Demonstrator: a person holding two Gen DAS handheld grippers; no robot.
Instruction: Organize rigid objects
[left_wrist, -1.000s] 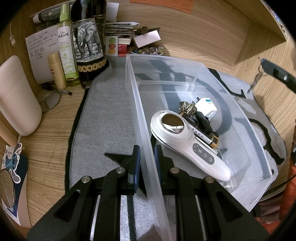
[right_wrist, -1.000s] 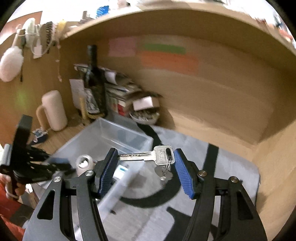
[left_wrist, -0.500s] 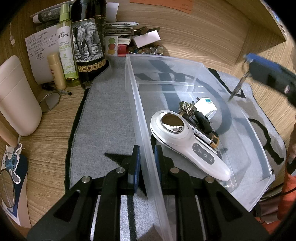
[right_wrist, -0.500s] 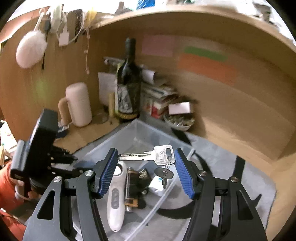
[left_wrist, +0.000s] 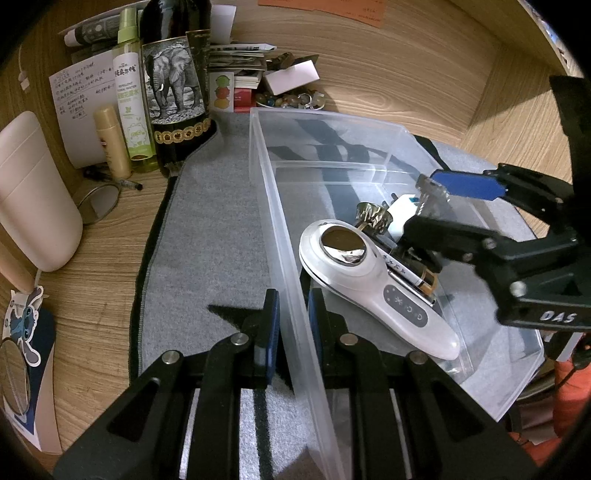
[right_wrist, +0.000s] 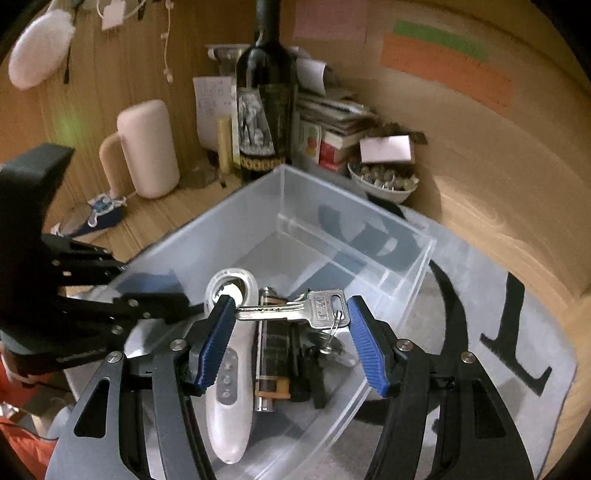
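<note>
A clear plastic bin (left_wrist: 369, 144) (right_wrist: 332, 206) stands on a grey mat. Inside lie a white handheld device (left_wrist: 373, 280) (right_wrist: 229, 369), a dark lighter-like tube (right_wrist: 267, 354) and a small white plug (left_wrist: 404, 206). My left gripper (left_wrist: 291, 317) is shut on the bin's near side wall, one pad on each face. My right gripper (right_wrist: 291, 325) hovers over the bin's inside, shut lengthwise on a silver key (right_wrist: 295, 308) whose ring and a second key dangle below. In the left wrist view the right gripper (left_wrist: 436, 206) reaches in from the right.
Against the back wall stand a wine bottle with an elephant label (left_wrist: 173, 92), a green spray bottle (left_wrist: 131, 107), a beige tube (left_wrist: 110, 140), a pale mug-shaped jug (left_wrist: 33, 192), stacked books and a bowl of trinkets (right_wrist: 384, 181). A round mirror (left_wrist: 99, 199) lies on the wood.
My right gripper has carried the key down and leftward from beside the bin to above its contents. The left gripper and the bin have stayed put.
</note>
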